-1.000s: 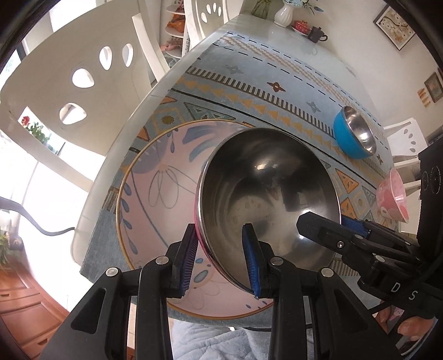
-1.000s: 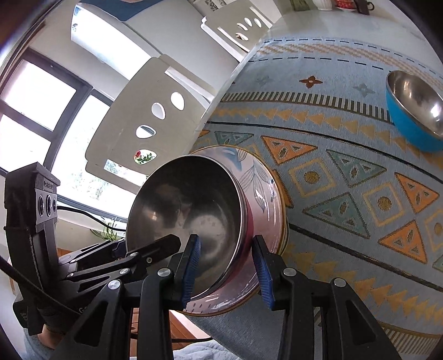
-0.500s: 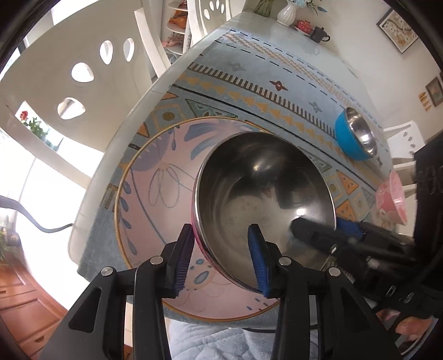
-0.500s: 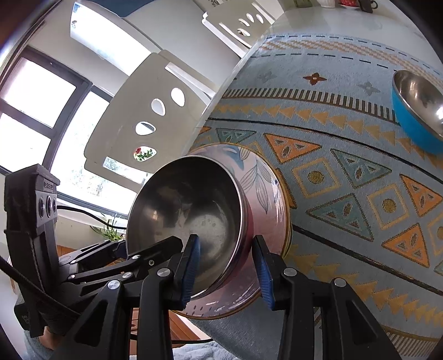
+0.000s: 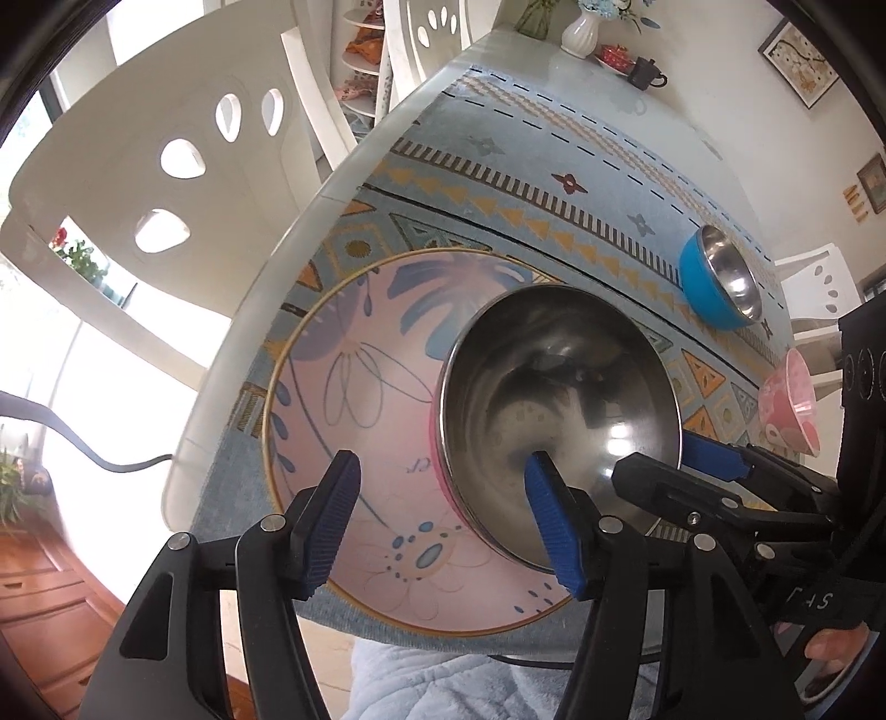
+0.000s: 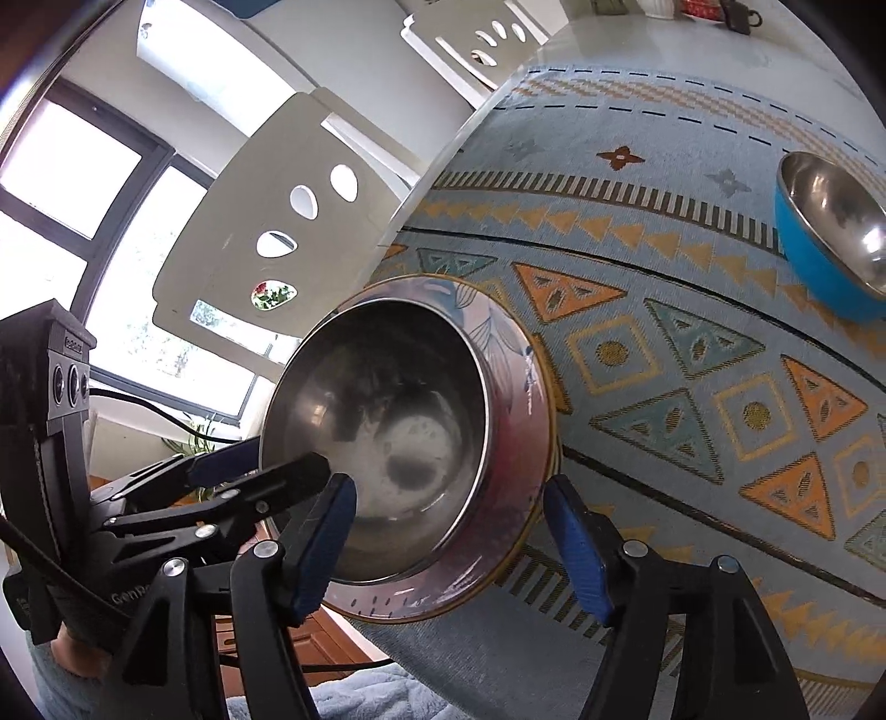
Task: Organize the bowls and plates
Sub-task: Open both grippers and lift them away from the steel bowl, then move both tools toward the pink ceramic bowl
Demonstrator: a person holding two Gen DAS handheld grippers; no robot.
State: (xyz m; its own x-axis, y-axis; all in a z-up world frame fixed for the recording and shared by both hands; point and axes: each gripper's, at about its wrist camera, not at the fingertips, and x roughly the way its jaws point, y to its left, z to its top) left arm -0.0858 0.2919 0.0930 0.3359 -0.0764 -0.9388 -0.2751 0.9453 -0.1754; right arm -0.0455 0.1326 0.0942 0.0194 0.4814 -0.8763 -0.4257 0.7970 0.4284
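A steel bowl with a pink outside (image 5: 559, 421) sits on a large pink flowered plate (image 5: 354, 387) at the near left corner of the table; both also show in the right wrist view, the bowl (image 6: 387, 437) and the plate (image 6: 520, 387). My left gripper (image 5: 443, 520) is open, its jaws astride the bowl's near rim without touching. My right gripper (image 6: 454, 537) is open astride the bowl's opposite rim. A blue steel-lined bowl (image 5: 720, 288) lies tilted farther back. A small pink bowl (image 5: 789, 399) is at the right edge.
A patterned blue cloth (image 6: 692, 360) covers the table. White chairs (image 5: 166, 183) stand along the left side. A white vase (image 5: 581, 33), a red dish and a dark teapot (image 5: 648, 75) are at the far end. The table's near edge is just below the plate.
Both grippers have opened and let go of the steel bowl's rim. The bowl now rests on the pink plate.
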